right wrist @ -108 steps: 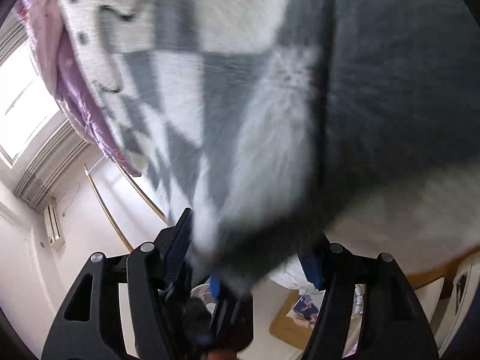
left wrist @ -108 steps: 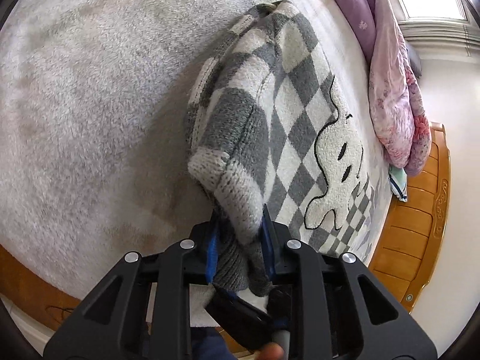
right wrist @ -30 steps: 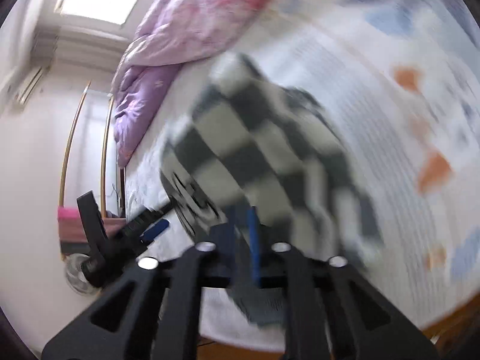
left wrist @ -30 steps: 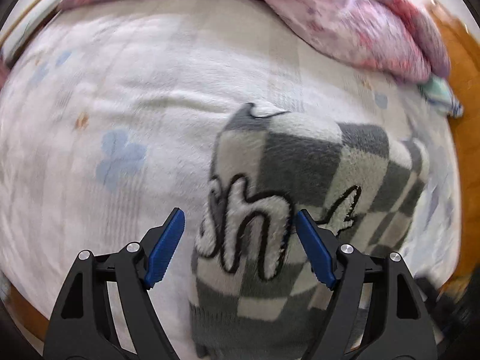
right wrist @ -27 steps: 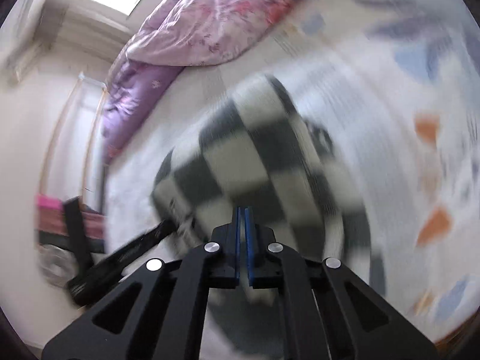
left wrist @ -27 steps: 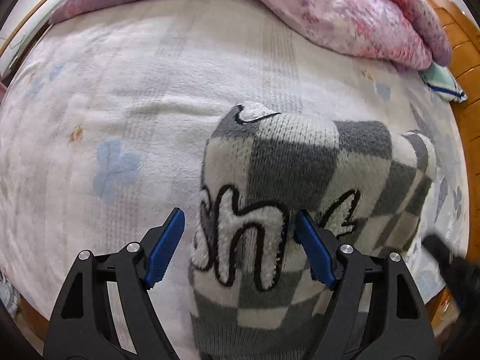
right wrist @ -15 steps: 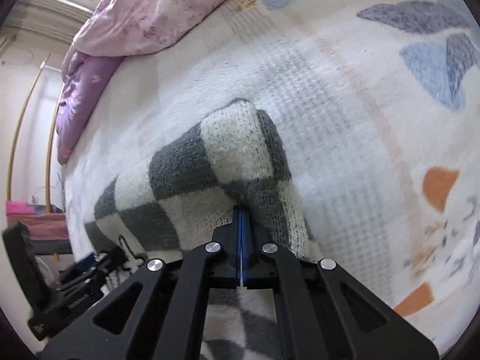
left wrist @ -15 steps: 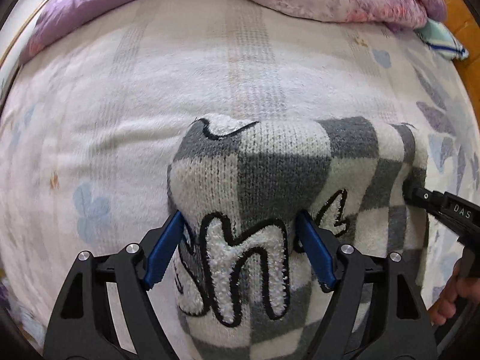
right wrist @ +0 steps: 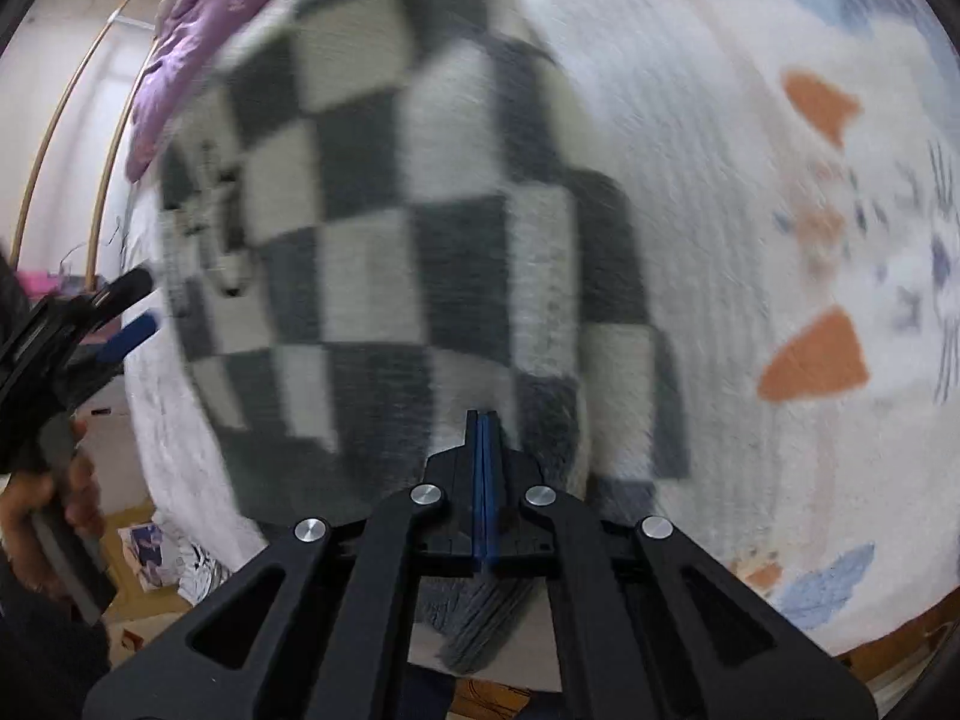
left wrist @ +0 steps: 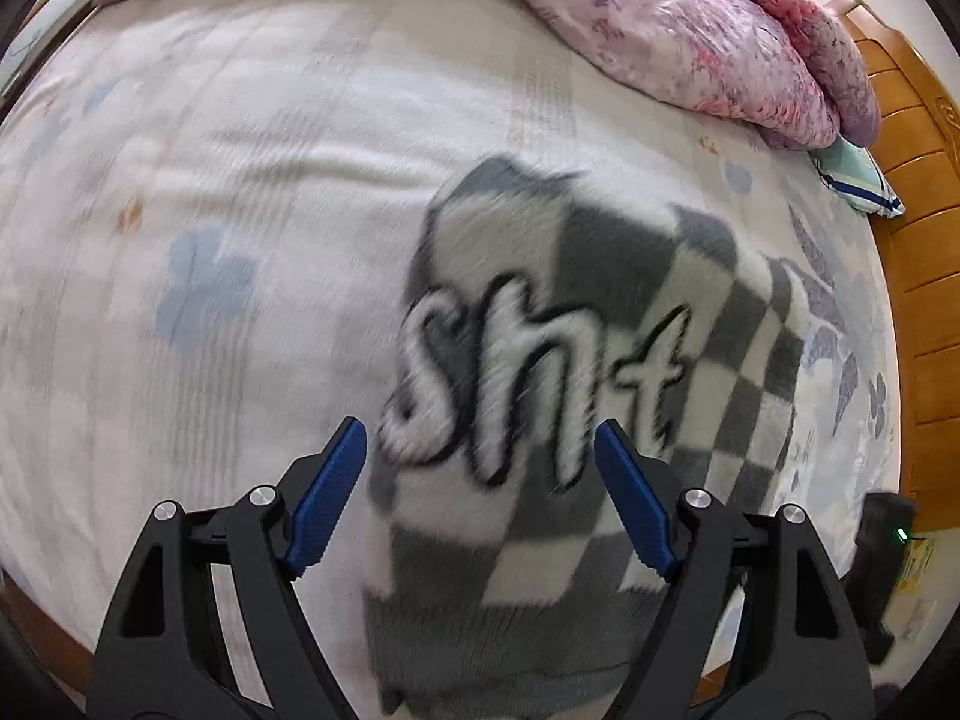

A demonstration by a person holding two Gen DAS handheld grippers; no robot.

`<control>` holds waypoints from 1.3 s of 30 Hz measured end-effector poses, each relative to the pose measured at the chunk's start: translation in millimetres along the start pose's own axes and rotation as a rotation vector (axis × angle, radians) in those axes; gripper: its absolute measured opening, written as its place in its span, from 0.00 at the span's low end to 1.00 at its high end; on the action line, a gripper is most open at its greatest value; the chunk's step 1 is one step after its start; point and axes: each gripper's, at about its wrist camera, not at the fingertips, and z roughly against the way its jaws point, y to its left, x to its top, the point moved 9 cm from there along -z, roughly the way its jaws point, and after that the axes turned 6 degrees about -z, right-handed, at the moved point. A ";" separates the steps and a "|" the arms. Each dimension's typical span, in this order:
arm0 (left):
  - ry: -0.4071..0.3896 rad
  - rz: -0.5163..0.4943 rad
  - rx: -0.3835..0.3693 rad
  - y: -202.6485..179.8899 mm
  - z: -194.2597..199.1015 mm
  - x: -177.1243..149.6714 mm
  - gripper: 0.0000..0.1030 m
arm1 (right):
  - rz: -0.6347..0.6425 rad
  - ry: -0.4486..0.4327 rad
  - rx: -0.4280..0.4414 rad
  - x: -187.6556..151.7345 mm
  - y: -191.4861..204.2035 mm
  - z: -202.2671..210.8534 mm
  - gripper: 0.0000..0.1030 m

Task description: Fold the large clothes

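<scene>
A grey-and-white checked sweater (left wrist: 600, 276) with fluffy white lettering lies folded on the bed. My left gripper (left wrist: 478, 429) hovers open just over its near part, with the blue pads (left wrist: 327, 492) spread to either side of the lettering and no cloth pinched. In the right wrist view the same sweater (right wrist: 372, 228) fills the middle, blurred. My right gripper (right wrist: 483, 417) is shut low over its near edge, pads together with nothing seen between them. The ribbed hem (right wrist: 480, 630) shows under it. The left gripper (right wrist: 129, 312) and a hand (right wrist: 36, 492) appear at the left.
A pink and purple quilt (left wrist: 690, 30) is heaped at the far side of the bed. A wooden bed frame (left wrist: 918, 240) runs along the right, with a small teal cloth (left wrist: 855, 174) beside it. The patterned blanket (right wrist: 780, 240) spreads to the right. Clutter lies on the floor (right wrist: 156, 546).
The right gripper has dropped close onto the sweater's near edge, still shut. In the left view the sweater now sits further right, and the other gripper has left its right edge.
</scene>
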 end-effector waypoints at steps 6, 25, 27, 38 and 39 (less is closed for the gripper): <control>0.032 0.113 -0.017 18.1 -3.7 -45.2 0.78 | 0.004 0.030 0.096 6.2 5.7 15.0 0.06; 0.081 0.168 -0.147 50.0 -59.7 -64.9 0.96 | -0.075 0.099 0.339 71.3 -38.7 -17.1 0.87; 0.090 0.183 -0.183 51.4 -65.6 -65.8 0.97 | -0.063 0.115 0.364 71.8 -35.3 -22.7 0.92; 0.117 0.222 -0.361 50.4 -89.5 -70.3 0.97 | 0.062 0.218 0.339 52.9 21.2 -61.3 0.94; 0.120 0.220 -0.362 48.7 -90.9 -69.0 0.97 | 0.097 0.191 0.288 52.3 25.7 -65.5 0.94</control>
